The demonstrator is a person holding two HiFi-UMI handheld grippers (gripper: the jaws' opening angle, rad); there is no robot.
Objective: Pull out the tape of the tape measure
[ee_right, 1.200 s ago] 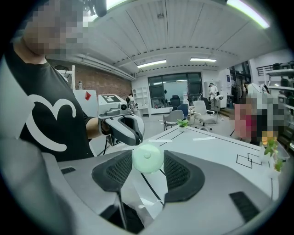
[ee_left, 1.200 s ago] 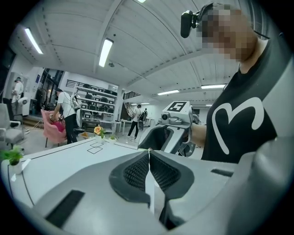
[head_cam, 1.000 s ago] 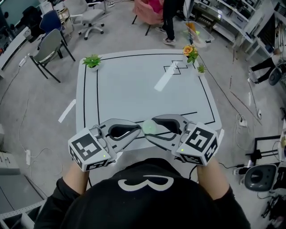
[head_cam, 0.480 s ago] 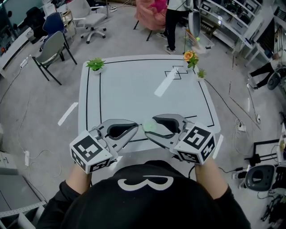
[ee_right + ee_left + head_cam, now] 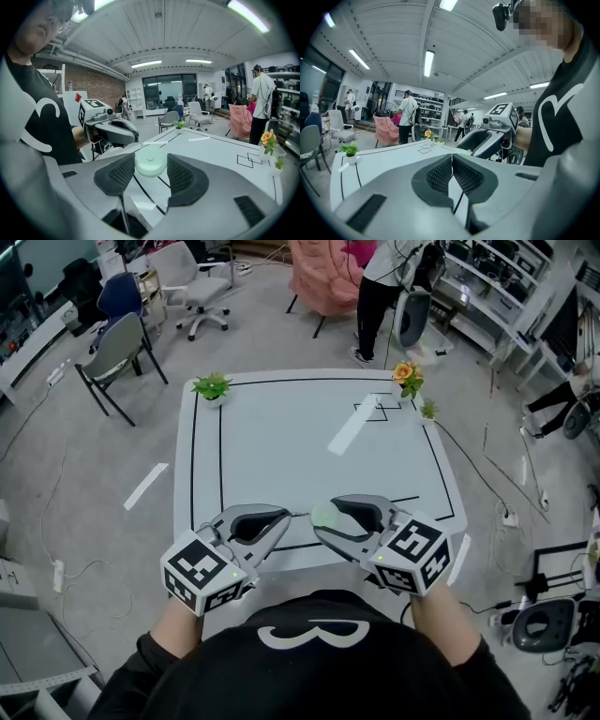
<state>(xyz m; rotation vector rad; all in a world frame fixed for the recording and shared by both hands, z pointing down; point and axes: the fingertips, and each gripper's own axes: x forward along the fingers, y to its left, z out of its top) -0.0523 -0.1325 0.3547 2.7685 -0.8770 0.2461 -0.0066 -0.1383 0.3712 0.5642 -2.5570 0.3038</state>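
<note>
Table: white top with black lines and a pale strip stuck toward the far right. Leafy plant at the far left corner, orange flower at the far right, a smaller plant just beside it. All stand well apart from the grippers. Beyond the table: chairs, a pink armchair and a person standing.

Both grippers are over the near edge, tips facing each other. Right gripper is clamped on the tape measure, a pale green round case between its pads. Left gripper has its jaws together; a thin tape seems to run from its tips to the case, pinched there as far as I can tell.

Against a second ago: the left tips were up against the case, now they are a little apart from it. Grips unchanged. The table sits lower in the head view, and the person shows more fully
</note>
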